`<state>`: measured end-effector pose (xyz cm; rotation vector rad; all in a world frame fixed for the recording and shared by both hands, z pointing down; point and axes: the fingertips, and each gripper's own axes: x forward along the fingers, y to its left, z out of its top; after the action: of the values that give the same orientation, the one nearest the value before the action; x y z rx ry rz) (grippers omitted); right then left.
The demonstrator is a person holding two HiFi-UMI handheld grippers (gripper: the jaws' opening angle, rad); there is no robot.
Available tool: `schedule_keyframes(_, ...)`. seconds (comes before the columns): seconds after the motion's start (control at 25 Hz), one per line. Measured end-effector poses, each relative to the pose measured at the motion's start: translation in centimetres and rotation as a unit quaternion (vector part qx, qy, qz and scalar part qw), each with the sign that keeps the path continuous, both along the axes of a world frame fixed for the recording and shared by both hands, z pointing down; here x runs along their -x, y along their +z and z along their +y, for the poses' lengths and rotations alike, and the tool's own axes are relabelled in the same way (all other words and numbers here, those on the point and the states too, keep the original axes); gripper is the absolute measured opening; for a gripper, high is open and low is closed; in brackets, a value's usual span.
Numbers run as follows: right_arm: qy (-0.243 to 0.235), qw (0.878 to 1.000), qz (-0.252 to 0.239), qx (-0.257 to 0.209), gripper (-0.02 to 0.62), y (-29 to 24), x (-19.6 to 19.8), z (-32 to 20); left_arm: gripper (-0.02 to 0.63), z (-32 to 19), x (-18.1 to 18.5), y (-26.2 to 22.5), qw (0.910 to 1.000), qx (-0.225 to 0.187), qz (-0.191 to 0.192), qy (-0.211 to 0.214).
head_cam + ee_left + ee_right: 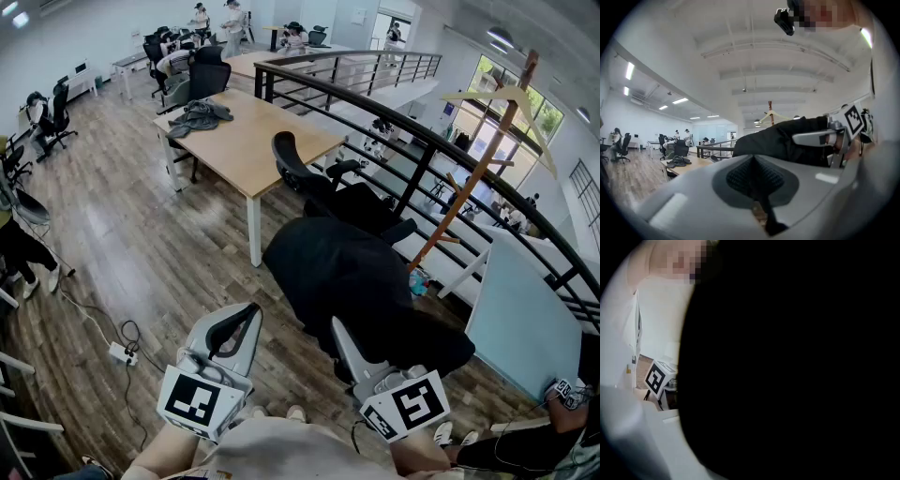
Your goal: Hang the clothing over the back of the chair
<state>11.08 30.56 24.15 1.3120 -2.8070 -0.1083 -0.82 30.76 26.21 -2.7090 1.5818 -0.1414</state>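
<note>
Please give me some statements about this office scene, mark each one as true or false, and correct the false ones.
1. A dark garment lies on the table. True.
2. The left tongs hold the black garment. False: they are empty, and the right tongs grip it.
3. A wooden coat stand rises near the railing. True.
4. The chair stands left of the table. False: in the head view it stands on the table's right, between the table and the railing.
</note>
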Motion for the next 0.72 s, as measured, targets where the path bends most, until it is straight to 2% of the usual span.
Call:
schedule_keyframes(0.12, -0.003, 1.000, -0.001, -0.002, 0.118, 0.19, -0.28, -0.09, 0.003, -0.18, -0.31, -0.04, 0.9998, -0.016, -0.010, -0.002)
schedule_keyframes(0.24, -0.004, 1.000, 0.000, -0.002, 0.118, 0.45, -0.27, -0.24, 0.003, -0.33, -0.39, 0.30, 0.9998, -0.014, -0.015, -0.003)
schedule_keyframes(0.72, -0.010, 1.000, -0.010, 0.014, 0.124, 0.84, -0.37, 0.37, 0.003, -0.02, -0.61, 0.00, 0.9999, -0.013, -0.003, -0.002)
